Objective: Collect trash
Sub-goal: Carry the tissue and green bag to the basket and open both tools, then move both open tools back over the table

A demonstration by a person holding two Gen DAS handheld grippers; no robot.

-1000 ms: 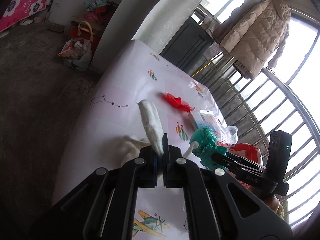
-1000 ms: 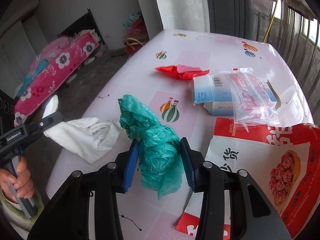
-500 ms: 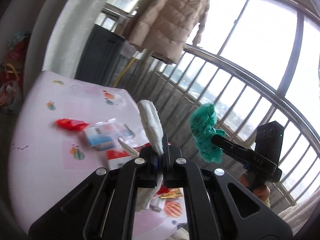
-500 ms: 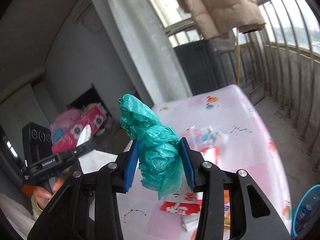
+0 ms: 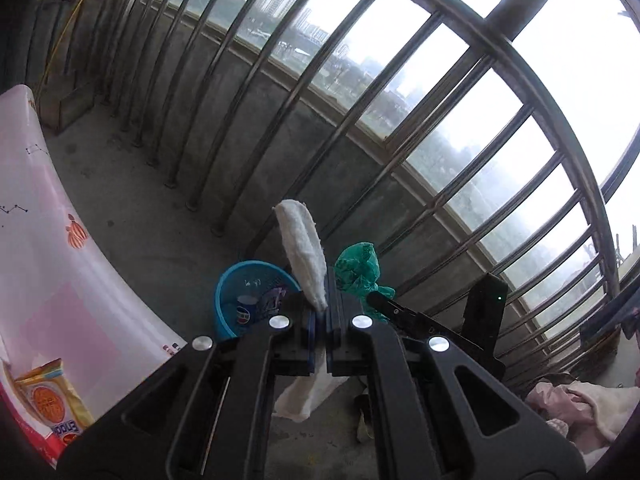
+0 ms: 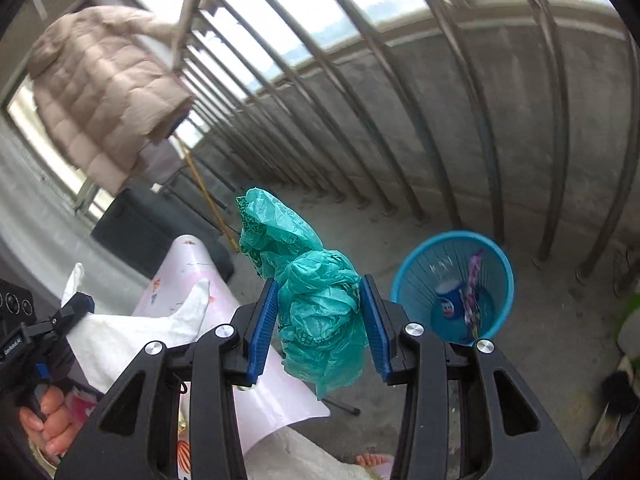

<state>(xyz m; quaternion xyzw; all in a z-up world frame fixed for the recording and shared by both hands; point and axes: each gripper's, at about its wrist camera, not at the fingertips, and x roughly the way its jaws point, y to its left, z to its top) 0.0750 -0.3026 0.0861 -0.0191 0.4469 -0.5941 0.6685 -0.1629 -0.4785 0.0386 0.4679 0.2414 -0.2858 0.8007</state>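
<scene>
My left gripper point(image 5: 326, 312) is shut on a white cloth point(image 5: 302, 252) that sticks up between the jaws and hangs below them. My right gripper point(image 6: 320, 320) is shut on a crumpled green plastic bag point(image 6: 316, 296). A blue trash basket point(image 6: 454, 284) stands on the concrete floor by the railing, holding a Pepsi cup and a purple wrapper. In the left wrist view the basket point(image 5: 228, 292) is just ahead and left of my fingers, with the green bag point(image 5: 358, 266) and right gripper point(image 5: 376, 300) beside it. The white cloth point(image 6: 136, 328) also shows in the right wrist view.
The pink-clothed table point(image 5: 48, 264) is at the left with a snack packet point(image 5: 48, 396) on it. Metal railing bars point(image 5: 280, 100) run along the balcony wall. A beige padded coat point(image 6: 104, 92) hangs above. Clothes point(image 5: 580, 404) lie at the right.
Both grippers have swung away from the table toward the balcony floor, carrying the cloth and the green bag. The blue basket has come into view ahead of both.
</scene>
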